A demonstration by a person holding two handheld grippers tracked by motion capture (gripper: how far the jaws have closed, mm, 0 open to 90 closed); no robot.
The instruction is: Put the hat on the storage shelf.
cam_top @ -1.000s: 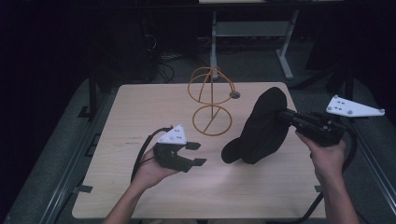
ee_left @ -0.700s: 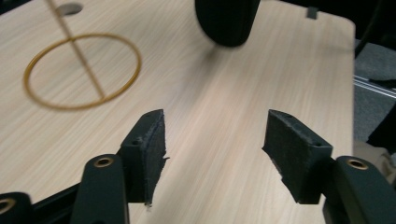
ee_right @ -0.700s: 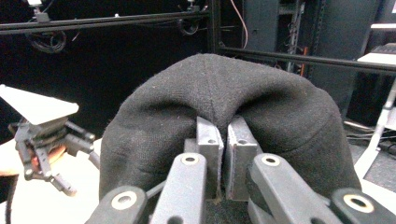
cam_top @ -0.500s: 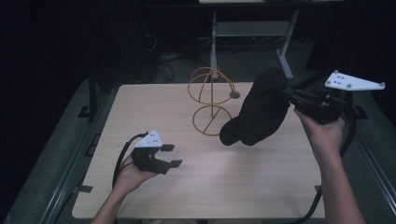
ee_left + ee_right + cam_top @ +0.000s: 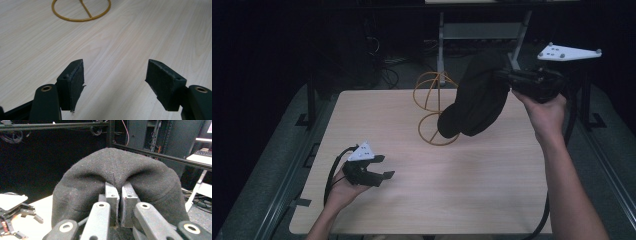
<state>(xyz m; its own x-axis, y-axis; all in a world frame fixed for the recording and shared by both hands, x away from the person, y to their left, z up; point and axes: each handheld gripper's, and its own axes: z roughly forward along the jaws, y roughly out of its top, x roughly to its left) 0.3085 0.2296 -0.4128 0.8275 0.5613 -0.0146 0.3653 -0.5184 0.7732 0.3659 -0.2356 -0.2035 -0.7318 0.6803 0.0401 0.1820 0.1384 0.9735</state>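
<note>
Clamped together on a fold of black fabric, the jaws of the right gripper [image 5: 507,80] hold a black cap [image 5: 474,97] in the air over the far side of the wooden table [image 5: 492,185], just above and in front of a yellow wire stand [image 5: 432,110]. In the right gripper view the cap [image 5: 115,185] bulges around the pinched pads. Near the table's near left corner, the left gripper [image 5: 384,167] hangs low, its jaws having just been opening, now wide apart with nothing between them.
</note>
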